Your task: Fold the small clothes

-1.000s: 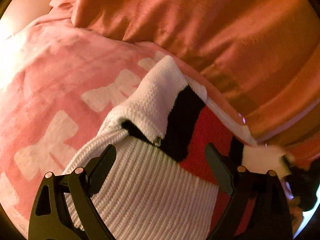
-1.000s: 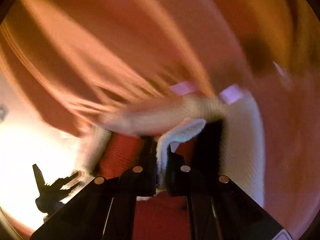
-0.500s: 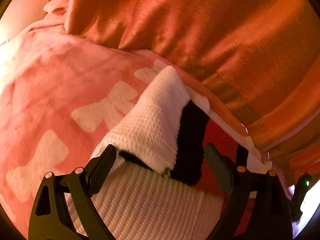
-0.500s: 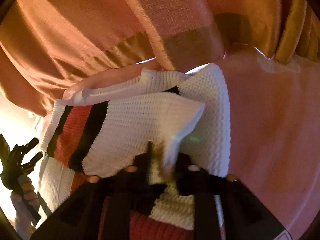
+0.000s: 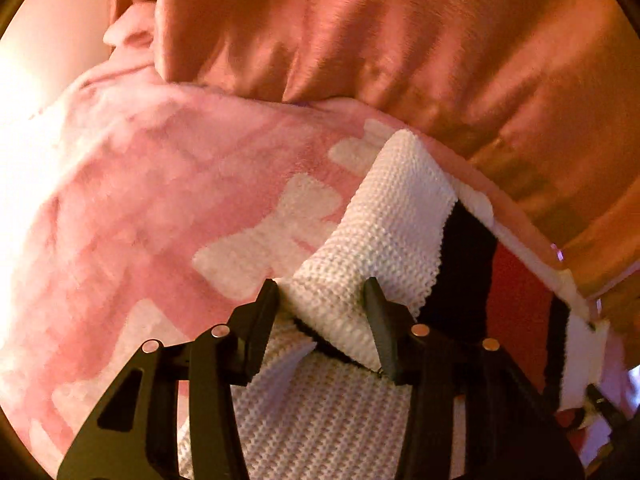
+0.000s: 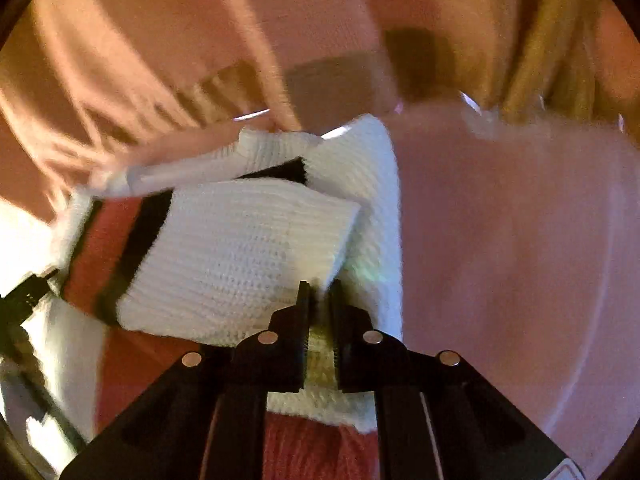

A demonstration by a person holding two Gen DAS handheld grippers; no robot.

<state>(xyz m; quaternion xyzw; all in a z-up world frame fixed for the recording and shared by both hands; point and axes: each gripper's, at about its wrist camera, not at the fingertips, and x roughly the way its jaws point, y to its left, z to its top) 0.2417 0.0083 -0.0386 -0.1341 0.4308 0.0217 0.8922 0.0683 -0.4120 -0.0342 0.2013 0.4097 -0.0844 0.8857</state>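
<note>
A: Where's the sweater now?

B: Lying on the pink blanket with the white bows, just in front of the orange curtain. It's a chunky knit, white with black and red stripes.

A: And the grippers?

B: The left gripper is closing, with a white fold of the sleeve between its jaws; the pads sit at the fold's edges, though I wouldn't call it a firm pinch yet. The right gripper is clamped tight on the corner of a white flap at its side.

A: How will the knit behave?

B: Soft and light, I'd guess, and thick enough to bunch. It won't slip from rubbery pads, but it has no stiffness, so anything held at one point will droop and drag the layers under it.

A: So where to hold?

B: At the ribbed edges or a doubled fold, as both jaws are placed now. A single layer mid-panel would likely stretch and pull the fold crooked
</note>
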